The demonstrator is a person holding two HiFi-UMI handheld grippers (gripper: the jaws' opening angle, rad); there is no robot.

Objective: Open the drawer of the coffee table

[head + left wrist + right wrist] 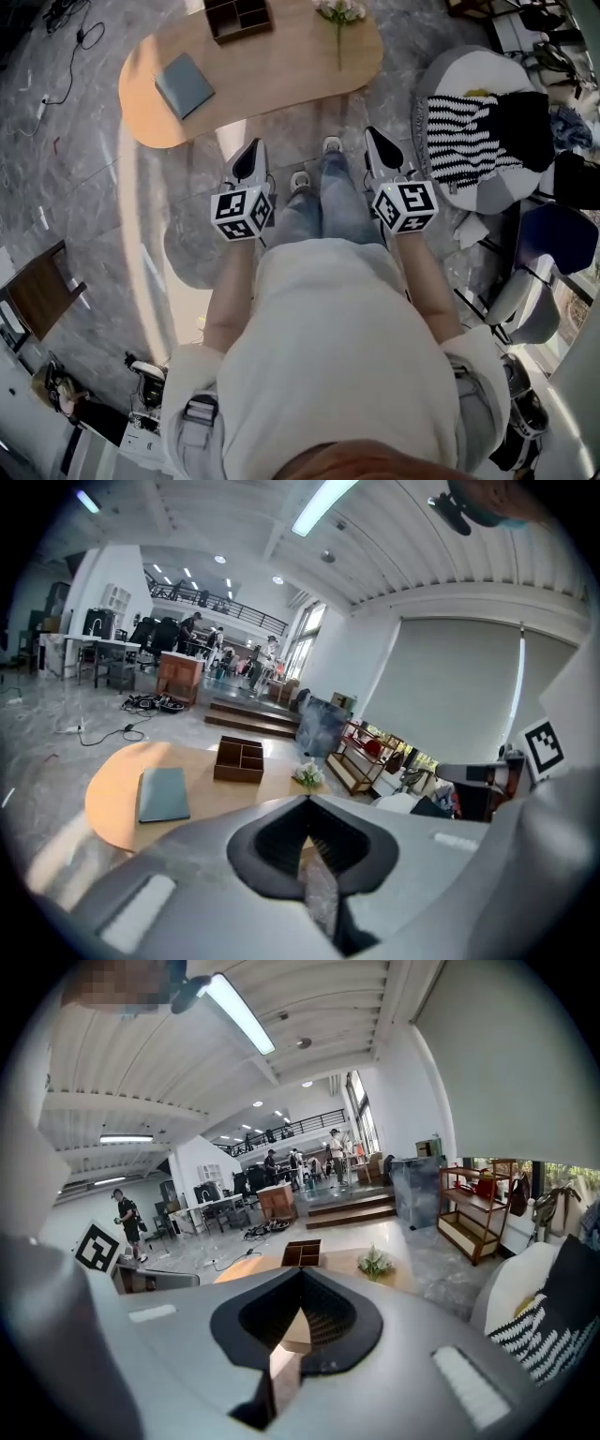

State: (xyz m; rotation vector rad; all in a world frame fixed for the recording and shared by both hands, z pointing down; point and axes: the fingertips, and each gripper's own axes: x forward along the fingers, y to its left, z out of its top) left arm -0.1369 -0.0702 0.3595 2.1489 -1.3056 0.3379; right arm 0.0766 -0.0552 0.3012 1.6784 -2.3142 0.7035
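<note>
Head view: holding left gripper point(251, 150) and right gripper point(375, 139) out over the grey floor point(112, 187), one on either side of the legs, both clenched on nothing. Farther off, well apart from both tips, the oval wooden table point(281, 66), bearing a teal notebook point(184, 84) at left, a box point(239, 17) and flowers point(340, 11) at the far edge. Drawer not made out.

Left gripper view: jaws shut tight, empty. Pointing toward the table point(112, 803), with notebook point(163, 793) left, box point(238, 759) centre, flowers point(307, 775) right.

Right gripper view: jaws pressed together, empty. Beyond the tip, table point(398, 1274), box point(301, 1252), flowers point(375, 1262).
</note>
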